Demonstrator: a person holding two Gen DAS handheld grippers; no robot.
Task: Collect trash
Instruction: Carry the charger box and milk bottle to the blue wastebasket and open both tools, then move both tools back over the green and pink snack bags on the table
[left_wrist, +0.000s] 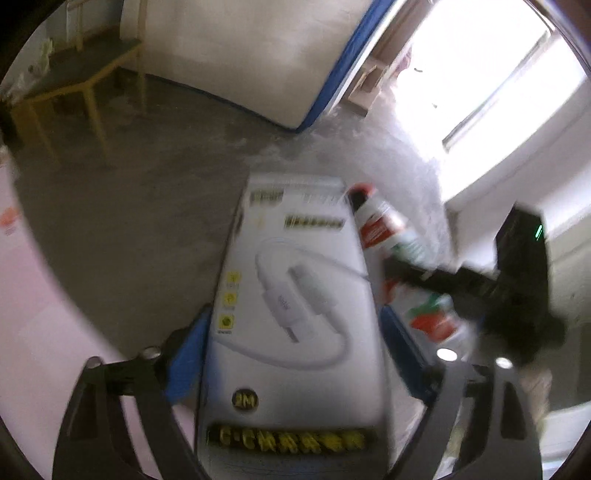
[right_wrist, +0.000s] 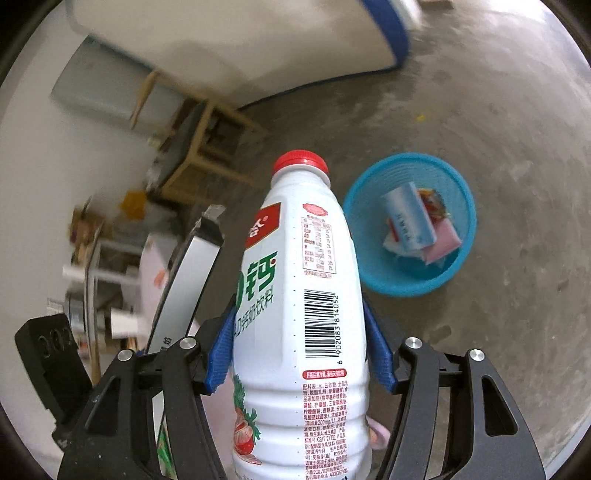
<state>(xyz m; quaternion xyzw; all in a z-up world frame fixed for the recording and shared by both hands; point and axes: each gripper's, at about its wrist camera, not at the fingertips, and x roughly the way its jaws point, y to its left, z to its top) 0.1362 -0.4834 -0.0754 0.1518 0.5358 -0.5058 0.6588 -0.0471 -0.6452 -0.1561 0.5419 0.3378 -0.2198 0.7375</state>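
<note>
While left gripper fingers clamp charger box, right gripper fingers grasp milk bottle (red cap).

My bottle is smooth, glossy white plastic with a red plastic cap. My box looks like glossy printed card. The bin is perforated blue plastic; the floor is rough, matt concrete. My pads are ribbed blue.
</note>
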